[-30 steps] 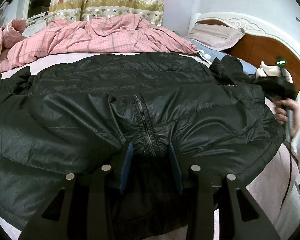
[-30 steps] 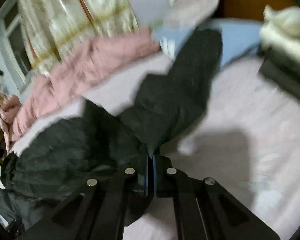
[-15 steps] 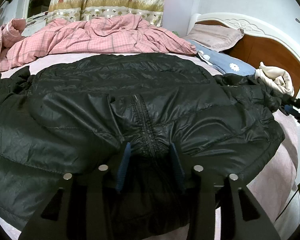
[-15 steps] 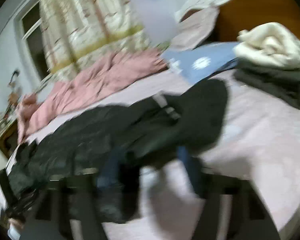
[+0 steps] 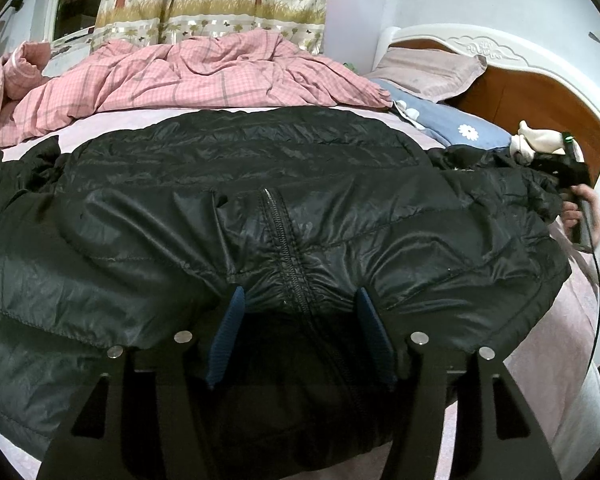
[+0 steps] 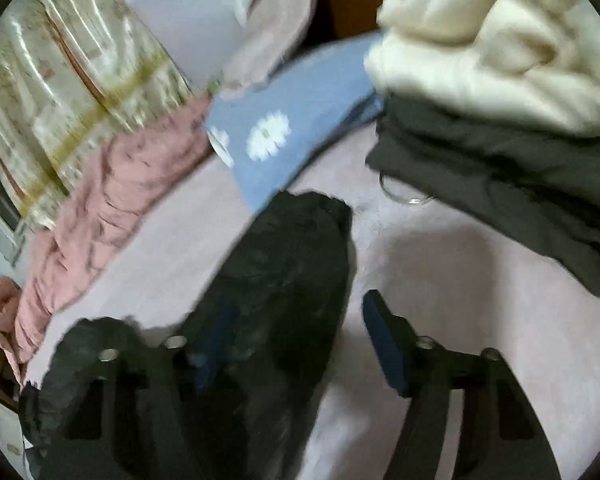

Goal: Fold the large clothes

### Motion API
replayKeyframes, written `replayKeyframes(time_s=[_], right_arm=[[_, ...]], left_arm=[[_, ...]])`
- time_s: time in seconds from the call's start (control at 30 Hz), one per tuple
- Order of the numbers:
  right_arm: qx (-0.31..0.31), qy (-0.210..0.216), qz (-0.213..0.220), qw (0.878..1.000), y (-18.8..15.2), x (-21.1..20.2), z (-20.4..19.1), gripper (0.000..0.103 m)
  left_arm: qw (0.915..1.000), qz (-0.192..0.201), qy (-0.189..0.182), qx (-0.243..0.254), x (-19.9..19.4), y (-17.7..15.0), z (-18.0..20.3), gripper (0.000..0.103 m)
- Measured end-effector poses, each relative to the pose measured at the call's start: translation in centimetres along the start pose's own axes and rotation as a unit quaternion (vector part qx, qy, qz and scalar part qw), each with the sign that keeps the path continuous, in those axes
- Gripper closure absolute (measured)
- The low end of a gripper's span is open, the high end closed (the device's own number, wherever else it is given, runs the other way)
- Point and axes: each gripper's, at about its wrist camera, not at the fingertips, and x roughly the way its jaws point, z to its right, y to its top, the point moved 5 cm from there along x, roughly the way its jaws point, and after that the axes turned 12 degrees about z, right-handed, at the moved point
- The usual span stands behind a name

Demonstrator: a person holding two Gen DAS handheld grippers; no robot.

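Observation:
A large black puffer jacket lies spread across the pink bed sheet, its zipper running toward me. My left gripper is open, its blue pads on either side of the bunched zipper hem. In the right wrist view the jacket's sleeve lies on the sheet, stretched toward the pillows. My right gripper is open above it; the sleeve passes between the fingers without being pinched. The right gripper also shows at the far right of the left wrist view, by the sleeve end.
A crumpled pink checked quilt lies along the far side of the bed. A blue flowered pillow and a pink pillow lean at the wooden headboard. A cream garment on a dark folded one lies to the right.
My right gripper was shut on the sleeve a second ago; it has opened, let the sleeve drop onto the sheet and swung toward the headboard. My left gripper has stayed put.

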Motion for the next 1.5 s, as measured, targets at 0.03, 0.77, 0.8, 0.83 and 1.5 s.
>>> replayKeyframes(time_s=[0.03, 0.77, 0.8, 0.83, 1.5], right_arm=[[0.001, 0.005, -0.018, 1.0, -0.4, 1.3, 0.2, 0.051], [-0.256, 0.143, 0.217, 0.931, 1.7, -20.4, -33.9, 0.099], [-0.26, 0.162, 0.214, 0.928, 0.6, -21.3, -36.1, 0.099], [-0.261, 0.175, 0.21, 0.926, -0.2, -22.0, -37.4, 0.099], [-0.3, 0.257, -0.032, 0.918, -23.8, -13.4, -44.6, 0.081]], left_arm=[[1.0, 0.0, 0.0, 0.0, 0.0, 0.0, 0.0, 0.045], [1.0, 0.0, -0.002, -0.001, 0.2, 0.0, 0.0, 0.044], [1.0, 0.0, -0.002, -0.001, 0.2, 0.0, 0.0, 0.044], [1.0, 0.0, -0.002, -0.002, 0.2, 0.0, 0.0, 0.044], [1.0, 0.001, 0.002, -0.002, 0.4, 0.1, -0.4, 0.041]])
